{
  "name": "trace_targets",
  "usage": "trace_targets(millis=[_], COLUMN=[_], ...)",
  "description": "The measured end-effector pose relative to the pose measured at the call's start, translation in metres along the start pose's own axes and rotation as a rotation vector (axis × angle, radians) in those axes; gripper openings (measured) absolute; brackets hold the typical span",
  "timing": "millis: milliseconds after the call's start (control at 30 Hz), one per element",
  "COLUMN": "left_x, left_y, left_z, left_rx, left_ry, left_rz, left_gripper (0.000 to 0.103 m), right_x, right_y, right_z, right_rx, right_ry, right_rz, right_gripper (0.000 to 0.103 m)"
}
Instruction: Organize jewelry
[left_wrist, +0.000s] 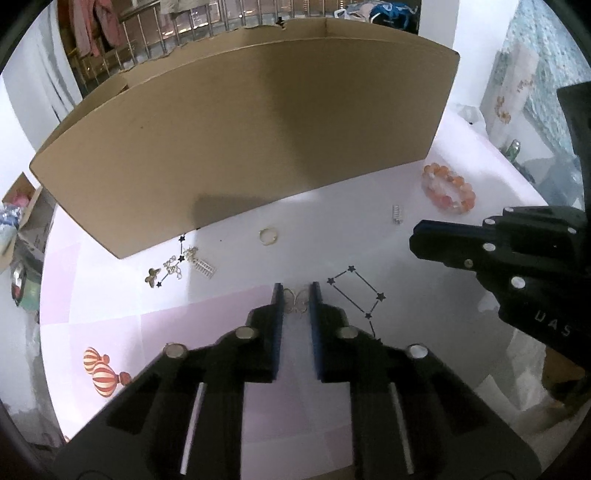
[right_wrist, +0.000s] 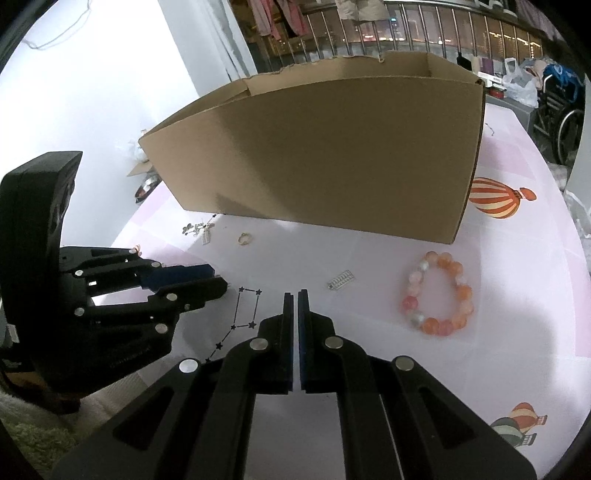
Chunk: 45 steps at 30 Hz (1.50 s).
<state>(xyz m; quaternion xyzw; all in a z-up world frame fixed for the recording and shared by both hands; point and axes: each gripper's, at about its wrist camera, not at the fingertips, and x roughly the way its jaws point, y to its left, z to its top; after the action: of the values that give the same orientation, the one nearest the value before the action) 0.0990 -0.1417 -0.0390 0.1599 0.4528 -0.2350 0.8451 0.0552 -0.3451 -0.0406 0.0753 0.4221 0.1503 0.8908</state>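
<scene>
1. Nearest the cardboard box's (left_wrist: 251, 140) front wall on the viewer's side: left gripper (left_wrist: 296, 291), jaws parted a little, straddling a small silvery butterfly earring (left_wrist: 296, 303) flat on the tabletop (left_wrist: 229, 332); not yet clamped as far as can be seen.
2. Likely very light, thin and easily bent; best pinched across the wings near the middle, gently, since thin wire could slip or flick away from the pads.
3. Right gripper (right_wrist: 297, 295), jaws pressed together with nothing between them, hovering in front of the box, near the printed star constellation (right_wrist: 245, 317).
4. Right of that, in front of the box's right end: orange and white bead bracelet (right_wrist: 437, 293), probably the heaviest piece, round beads prone to roll; easier taken across one side of the loop.
5. Between bracelet and constellation print: a small silver comb-like charm (right_wrist: 340, 280), flat and slippery-looking.
6. Closer to the box's front wall: a thin gold ring (left_wrist: 268, 235), lying flat, hard to get under; an edge pinch seems needed.
7. At the box's left front corner: a cluster of small pieces (left_wrist: 181, 264), including a gold butterfly (left_wrist: 152, 277) and a chain-like bit, touching or tangled; exact count unclear.
8. Farthest: the open-topped box itself, presumably the destination; interior hidden from both views.
</scene>
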Motion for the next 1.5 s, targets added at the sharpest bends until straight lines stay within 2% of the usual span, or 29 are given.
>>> trace_targets(millis=[133,300,400,567,667,733,833,900,967,1033,1100,1133,1300,1333,1400,1500], left_x=[0.001,-0.004,-0.007,0.001,0.002,0.002,0.0,-0.001,0.0,-0.001,-0.003,-0.004,0.005,0.006,0.008,0.011], left_y=[0.0,0.007,0.008,0.016,0.015,0.011,0.004,0.002,0.0,-0.004,-0.007,-0.008,-0.01,-0.01,-0.01,-0.011], left_z=[0.001,-0.002,0.0,-0.001,0.0,0.0,-0.002,-0.003,-0.002,-0.001,0.0,0.002,0.008,0.01,0.011,0.013], left_rx=[-0.003,-0.039,-0.034,-0.05,-0.043,-0.044,-0.02,-0.033,-0.027,-0.003,0.013,0.026,0.056,0.056,0.05,0.065], left_ry=[-0.002,-0.029,-0.04,-0.013,0.001,0.008,-0.012,-0.019,-0.027,-0.035,-0.047,-0.054,-0.037,-0.038,-0.033,-0.026], left_rz=[0.0,-0.048,-0.037,-0.004,-0.025,-0.067,-0.076,-0.097,-0.128,-0.129,-0.115,-0.107,-0.09,-0.09,-0.081,-0.077], left_gripper=[0.0,0.0,0.0,0.0,0.0,0.0,0.007,0.016,0.02,0.022,0.033,0.034,0.033,0.031,0.016,0.011], right_x=[0.0,-0.001,0.001,0.002,0.004,0.006,0.008,0.008,0.009,0.008,0.009,0.01,0.01,0.009,0.009,0.008], right_y=[-0.002,0.0,0.001,0.003,0.005,0.006,0.007,0.007,0.007,0.006,0.006,0.006,0.002,0.002,0.002,0.0], right_z=[0.0,0.001,0.002,0.003,0.002,0.002,0.003,0.002,0.002,0.002,0.002,0.001,0.0,0.0,0.0,-0.001], right_rx=[0.006,-0.004,-0.006,-0.009,-0.01,-0.012,-0.012,-0.009,-0.005,0.0,0.004,0.005,0.015,0.017,0.022,0.026], right_ry=[-0.002,-0.003,0.003,0.007,0.014,0.021,0.023,0.024,0.024,0.024,0.023,0.023,0.021,0.02,0.017,0.018], right_rz=[-0.002,0.002,0.002,0.001,0.002,0.003,0.004,0.003,0.001,0.0,-0.002,-0.002,-0.001,-0.001,-0.001,-0.001], right_gripper=[0.003,0.003,0.003,0.003,0.003,0.003,0.003,0.003,0.004,0.006,0.007,0.007,0.008,0.008,0.008,0.008])
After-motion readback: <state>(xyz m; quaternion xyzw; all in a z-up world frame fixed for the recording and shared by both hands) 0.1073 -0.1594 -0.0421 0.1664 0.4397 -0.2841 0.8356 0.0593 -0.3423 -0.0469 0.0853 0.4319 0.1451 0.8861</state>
